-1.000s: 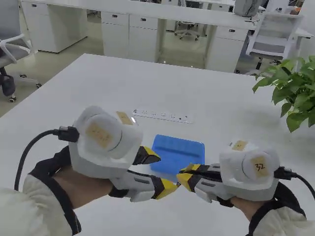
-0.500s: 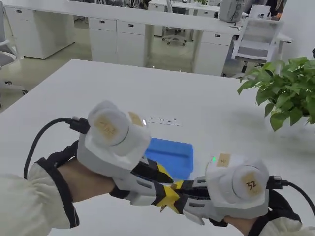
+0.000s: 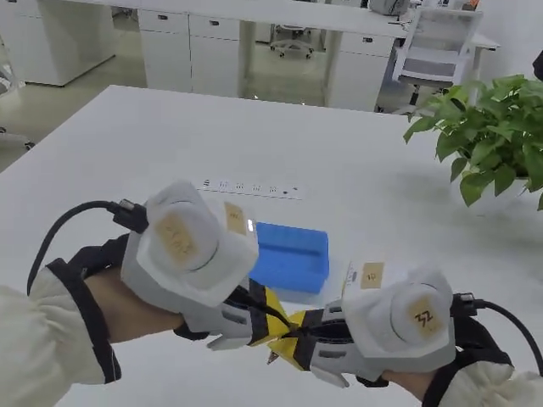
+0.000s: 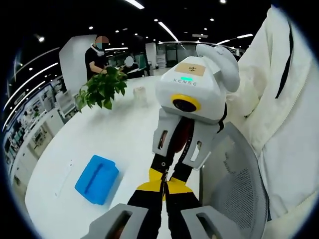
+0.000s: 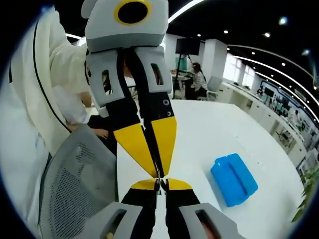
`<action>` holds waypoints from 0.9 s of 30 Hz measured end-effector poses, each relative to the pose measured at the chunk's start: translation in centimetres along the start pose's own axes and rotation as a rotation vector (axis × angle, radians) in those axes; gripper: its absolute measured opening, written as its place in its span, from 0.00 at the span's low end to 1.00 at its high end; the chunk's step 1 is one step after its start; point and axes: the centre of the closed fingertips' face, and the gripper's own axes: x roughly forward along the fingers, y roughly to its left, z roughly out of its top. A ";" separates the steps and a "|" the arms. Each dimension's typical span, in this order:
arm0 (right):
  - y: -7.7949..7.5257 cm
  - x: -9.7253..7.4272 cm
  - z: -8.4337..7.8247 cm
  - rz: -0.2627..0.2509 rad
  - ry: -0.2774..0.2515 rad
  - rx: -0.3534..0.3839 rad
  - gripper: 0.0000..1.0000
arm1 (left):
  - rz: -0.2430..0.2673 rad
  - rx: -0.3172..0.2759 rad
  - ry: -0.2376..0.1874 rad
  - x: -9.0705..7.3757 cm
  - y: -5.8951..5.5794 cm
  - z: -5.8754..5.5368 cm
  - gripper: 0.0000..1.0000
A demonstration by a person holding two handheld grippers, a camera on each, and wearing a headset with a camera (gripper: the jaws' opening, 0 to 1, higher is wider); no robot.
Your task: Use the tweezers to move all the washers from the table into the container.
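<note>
- Nearest, above the near part of the table: left gripper (image 4: 163,188) with black-and-yellow jaws pressed together, meeting tip to tip with the right gripper (image 5: 160,185), likewise closed to a sliver; cannot tell whether a thin tool sits pinched between the tips.
- Worth settling the grip first; pinch the tweezers low on the shank with one gripper, squeeze with just enough force to close them, and let the other gripper part cleanly, without twisting.
- Just beyond the tips: blue rectangular plastic container (image 3: 288,254) lying flat on the white tabletop (image 3: 170,136), near the grippers but not touching them; washers too small to pick out.
- Best approached low and slow; carry each washer past the container's rim before release rather than dropping it from high up, lest it bounce out.
- Farther on: flat white power strip (image 3: 250,186) beyond the container, likely clear of the carrying path; leafy green potted plant (image 3: 492,127) off to the right, well apart from the work.
</note>
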 end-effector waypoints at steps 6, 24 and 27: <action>-0.7 0.6 -0.8 0.025 0.050 -0.028 0.02 | -0.012 0.034 -0.003 0.5 0.8 -0.3 0.00; -1.8 3.2 -3.6 0.125 0.149 -0.054 0.02 | -0.066 0.022 0.038 3.0 2.5 -2.6 0.00; -2.3 3.5 -4.3 0.129 0.165 -0.031 0.02 | -0.062 0.031 0.047 3.6 2.9 -3.2 0.00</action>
